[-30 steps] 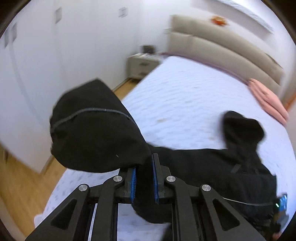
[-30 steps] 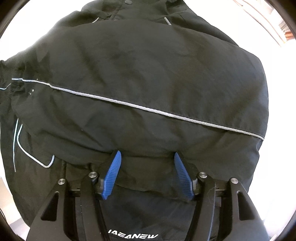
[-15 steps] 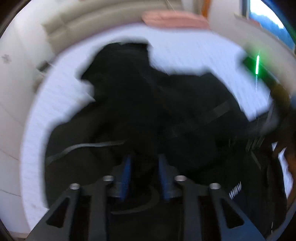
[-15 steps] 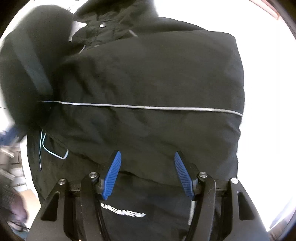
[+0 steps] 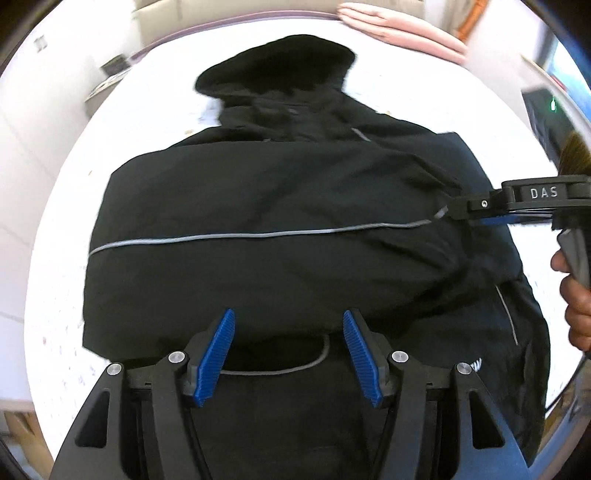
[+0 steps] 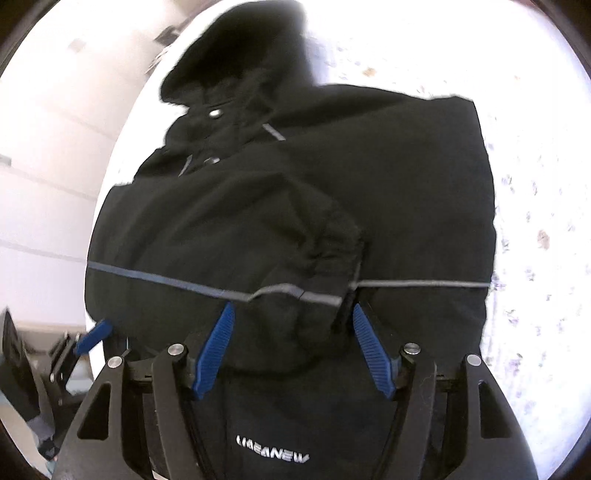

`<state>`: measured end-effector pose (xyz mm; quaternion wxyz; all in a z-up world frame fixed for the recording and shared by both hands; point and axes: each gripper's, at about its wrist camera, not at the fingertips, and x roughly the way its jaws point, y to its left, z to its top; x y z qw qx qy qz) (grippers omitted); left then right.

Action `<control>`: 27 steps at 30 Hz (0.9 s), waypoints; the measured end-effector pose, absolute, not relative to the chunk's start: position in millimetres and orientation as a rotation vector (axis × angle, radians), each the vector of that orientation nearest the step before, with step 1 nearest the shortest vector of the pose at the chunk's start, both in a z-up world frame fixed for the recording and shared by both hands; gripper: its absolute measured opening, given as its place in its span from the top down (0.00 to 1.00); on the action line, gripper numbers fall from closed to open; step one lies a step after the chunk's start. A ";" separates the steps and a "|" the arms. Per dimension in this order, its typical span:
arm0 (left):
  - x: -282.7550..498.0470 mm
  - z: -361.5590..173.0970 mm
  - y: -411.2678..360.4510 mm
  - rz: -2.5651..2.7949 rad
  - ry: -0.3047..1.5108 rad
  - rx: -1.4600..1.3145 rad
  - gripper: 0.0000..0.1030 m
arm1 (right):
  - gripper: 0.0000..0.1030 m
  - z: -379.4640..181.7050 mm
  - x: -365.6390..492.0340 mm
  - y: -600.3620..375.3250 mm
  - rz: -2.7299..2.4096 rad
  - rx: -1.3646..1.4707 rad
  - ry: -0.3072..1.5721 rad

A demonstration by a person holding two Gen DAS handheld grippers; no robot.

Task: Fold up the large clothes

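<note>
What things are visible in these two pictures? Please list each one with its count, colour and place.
jacket: one, black with grey piping, spread on the bed, sleeves folded across the body, hood at the far end.
bed: one, white sheet with small specks, under the jacket.
pillow: one, pink, far end of the bed.
headboard: one, beige, behind the bed.
left claw: one, black with blue pads, above the jacket's near part, jaws opening, gripping nothing.
right claw: one, same colours, jaws opening, a sleeve cuff between them.
hand: one, right edge, holding the right claw's handle.
</note>
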<state>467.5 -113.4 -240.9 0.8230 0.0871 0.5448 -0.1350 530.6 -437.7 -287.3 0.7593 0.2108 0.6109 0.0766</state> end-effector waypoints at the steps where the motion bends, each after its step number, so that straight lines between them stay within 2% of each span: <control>1: 468.0 -240.3 -108.6 -0.276 1.161 0.175 0.39 | 0.32 -295.0 533.9 -443.9 0.164 0.502 1.343; 3: 469.9 -240.4 -104.5 -0.247 1.151 0.177 0.39 | 0.36 -311.7 537.0 -451.3 0.182 0.590 1.368; 5: 476.0 -238.5 -102.1 -0.219 1.131 0.187 0.39 | 0.56 -318.7 538.2 -443.9 0.203 0.599 1.382; 8: 487.5 -228.8 -91.9 -0.165 1.096 0.172 0.39 | 0.69 -295.7 538.6 -423.9 0.216 0.453 1.323; 13: 516.5 -221.0 -73.8 -0.100 1.062 0.137 0.39 | 0.71 -228.3 524.2 -423.8 0.138 0.311 1.166; 16: 531.8 -235.2 -72.9 -0.090 1.086 0.152 0.39 | 0.71 -211.3 514.5 -450.8 0.041 0.285 1.132; 19: 546.7 -272.5 -78.3 -0.103 1.175 0.189 0.39 | 0.71 -234.9 513.2 -476.4 -0.040 0.312 1.196; 21: 547.3 -285.1 -82.3 -0.099 1.174 0.222 0.38 | 0.71 -276.0 516.8 -484.9 -0.076 0.337 1.278; 24: 547.7 -293.6 -86.0 -0.111 1.164 0.264 0.38 | 0.63 -321.5 520.0 -481.6 -0.137 0.290 1.343; 27: 549.8 -293.4 -80.3 -0.136 1.177 0.242 0.38 | 0.61 -320.4 519.3 -480.4 -0.173 0.289 1.326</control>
